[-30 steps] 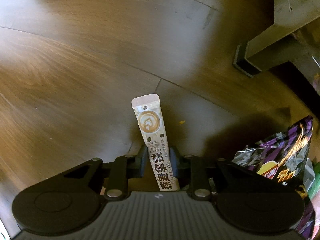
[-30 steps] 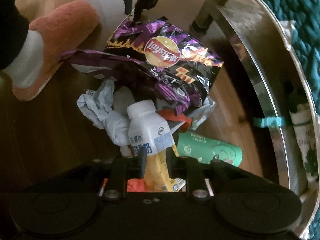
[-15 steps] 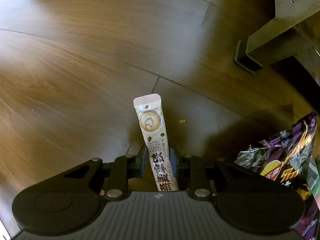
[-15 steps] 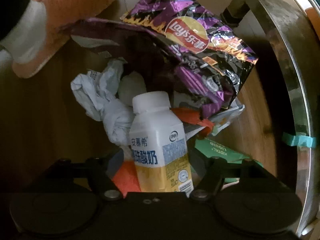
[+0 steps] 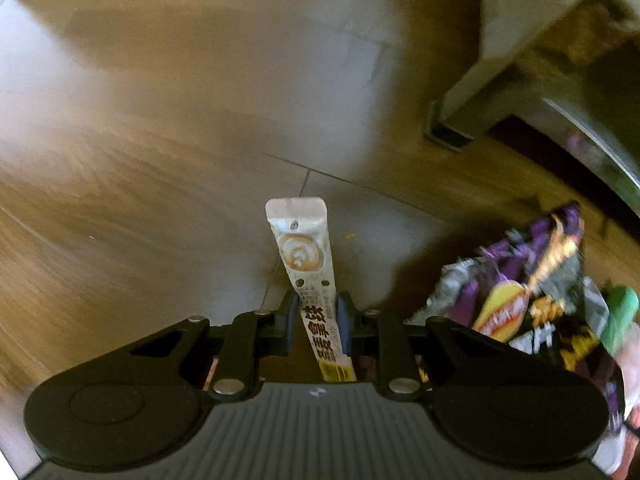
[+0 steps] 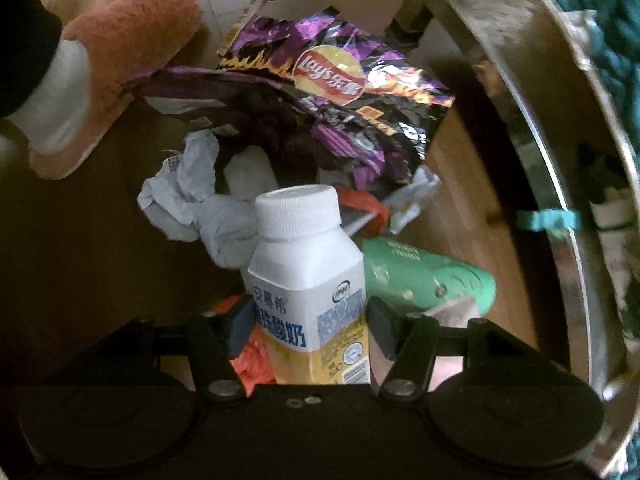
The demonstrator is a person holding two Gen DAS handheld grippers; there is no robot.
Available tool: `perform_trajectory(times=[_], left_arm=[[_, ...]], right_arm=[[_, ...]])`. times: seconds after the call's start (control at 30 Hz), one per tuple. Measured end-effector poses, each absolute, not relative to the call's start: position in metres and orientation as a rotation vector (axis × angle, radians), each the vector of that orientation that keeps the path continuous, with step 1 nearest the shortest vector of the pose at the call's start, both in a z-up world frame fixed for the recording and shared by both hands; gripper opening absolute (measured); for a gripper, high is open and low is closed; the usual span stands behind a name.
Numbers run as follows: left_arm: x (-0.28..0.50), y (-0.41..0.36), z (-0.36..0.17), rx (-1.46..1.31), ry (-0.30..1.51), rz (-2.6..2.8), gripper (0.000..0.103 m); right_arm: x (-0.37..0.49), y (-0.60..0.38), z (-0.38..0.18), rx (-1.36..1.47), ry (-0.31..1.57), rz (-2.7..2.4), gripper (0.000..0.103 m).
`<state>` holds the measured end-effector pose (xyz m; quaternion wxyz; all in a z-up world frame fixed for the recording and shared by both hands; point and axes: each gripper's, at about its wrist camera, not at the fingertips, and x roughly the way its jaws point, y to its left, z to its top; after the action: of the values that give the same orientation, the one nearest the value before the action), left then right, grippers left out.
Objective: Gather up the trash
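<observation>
Slipper [image 6: 112, 68] only in right view; right fingers [image 6: 306, 322] straddle yogurt bottle [image 6: 308, 280], left fingers [image 5: 318, 320] pinch coffee sachet [image 5: 308, 272].

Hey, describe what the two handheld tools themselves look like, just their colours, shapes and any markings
Both look alike. The left tool has a black ribbed body, two rounded black side lobes with circular recesses, black linkage arms on silver rivets, and dark blue-grey fingers. The right tool has the same black lobes, linkages and rivets, with two small round marks at its centre. No cables or sleeves show.
</observation>
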<state>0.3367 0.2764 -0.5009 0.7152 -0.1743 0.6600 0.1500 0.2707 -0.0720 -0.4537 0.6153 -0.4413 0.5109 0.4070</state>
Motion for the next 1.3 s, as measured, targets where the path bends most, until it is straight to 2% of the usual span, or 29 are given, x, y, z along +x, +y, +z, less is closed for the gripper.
perform_trajectory(times=[0.17, 0.2, 0.43, 0.67, 0.8, 0.83, 0.93, 1.0, 1.03, 1.3], left_arm=[[0.322, 0.278, -0.445, -0.342, 1.351, 0.315, 0.016], [0.32, 0.278, -0.433, -0.332, 1.328, 0.313, 0.008], [0.312, 0.274, -0.363, -0.29, 1.192, 0.311, 0.008], [0.301, 0.286, -0.348, -0.316, 1.186, 0.335, 0.008], [0.3, 0.298, -0.364, -0.354, 1.225, 0.313, 0.009], [0.302, 0.3, -0.372, -0.349, 1.238, 0.307, 0.011], [0.31, 0.304, -0.396, -0.327, 1.272, 0.284, 0.037], [0.316, 0.302, -0.406, -0.269, 1.263, 0.259, 0.077], [0.319, 0.3, -0.412, -0.221, 1.25, 0.238, 0.081], [0.361, 0.272, -0.484, 0.174, 1.313, -0.043, 0.081]], right_arm=[[0.275, -0.069, -0.413, -0.925, 1.123, 0.878, 0.06], [0.277, -0.068, -0.403, -0.911, 1.101, 0.865, 0.06], [0.282, -0.064, -0.333, -0.829, 0.979, 0.813, 0.06], [0.278, -0.065, -0.308, -0.776, 0.951, 0.772, 0.06], [0.28, -0.065, -0.302, -0.728, 0.963, 0.775, 0.06], [0.282, -0.063, -0.304, -0.722, 0.97, 0.78, 0.06], [0.286, -0.06, -0.312, -0.694, 1.002, 0.788, 0.06], [0.286, -0.058, -0.316, -0.681, 1.02, 0.799, 0.06], [0.287, -0.057, -0.318, -0.681, 1.028, 0.807, 0.06], [0.299, -0.049, -0.343, -0.669, 1.105, 0.846, 0.06]])
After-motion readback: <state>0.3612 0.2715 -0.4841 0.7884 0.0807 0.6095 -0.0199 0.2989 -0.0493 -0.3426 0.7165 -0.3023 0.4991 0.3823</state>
